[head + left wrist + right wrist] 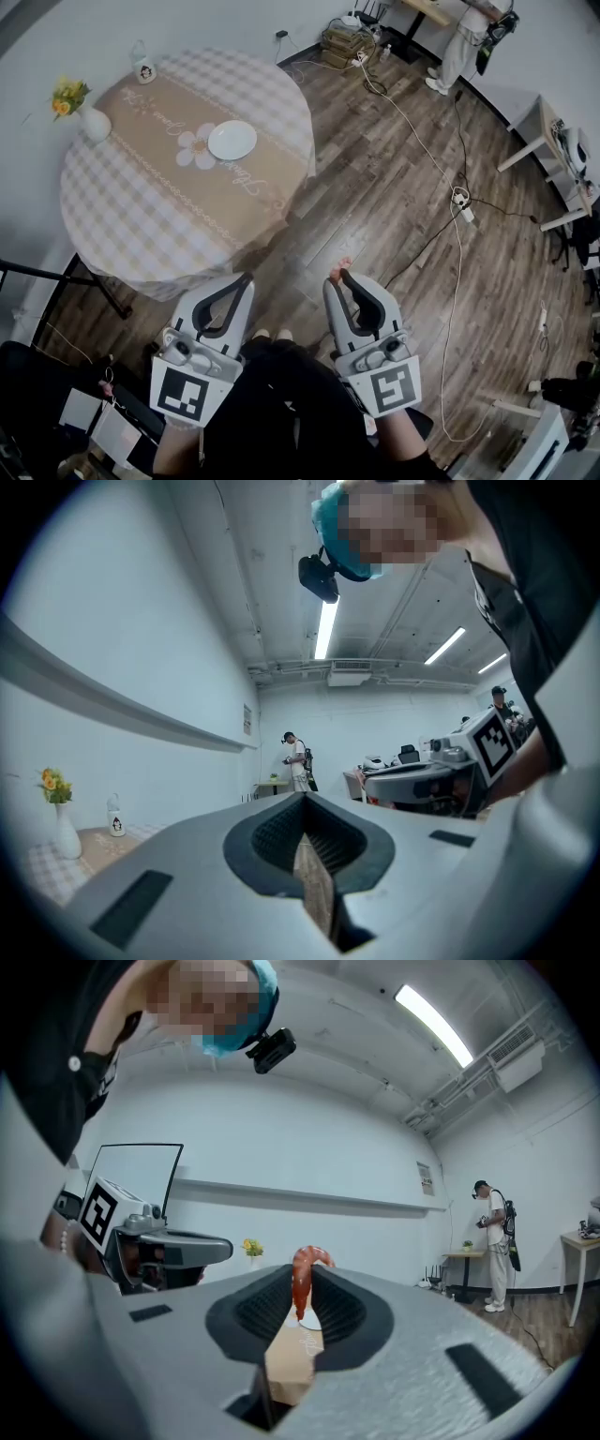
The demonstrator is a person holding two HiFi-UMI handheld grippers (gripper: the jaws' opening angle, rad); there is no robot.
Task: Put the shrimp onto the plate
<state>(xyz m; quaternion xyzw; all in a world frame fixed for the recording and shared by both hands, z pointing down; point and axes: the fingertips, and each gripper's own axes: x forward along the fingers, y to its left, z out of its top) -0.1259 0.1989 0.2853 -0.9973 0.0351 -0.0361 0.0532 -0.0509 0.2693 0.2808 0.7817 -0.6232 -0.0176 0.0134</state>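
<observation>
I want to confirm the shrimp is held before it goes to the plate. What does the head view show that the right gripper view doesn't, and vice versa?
Only the head view: the whole round table, a small bottle on it, and cables on the floor. Only the right gripper view: a ceiling light. Both: the shrimp pinched in the right gripper, the left gripper, the yellow flowers, and the plate.

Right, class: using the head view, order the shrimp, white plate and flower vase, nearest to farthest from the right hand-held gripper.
1. Shrimp, gripped by the right hand-held gripper.
2. White plate, at the table's centre.
3. Flower vase, at the table's left edge.
</observation>
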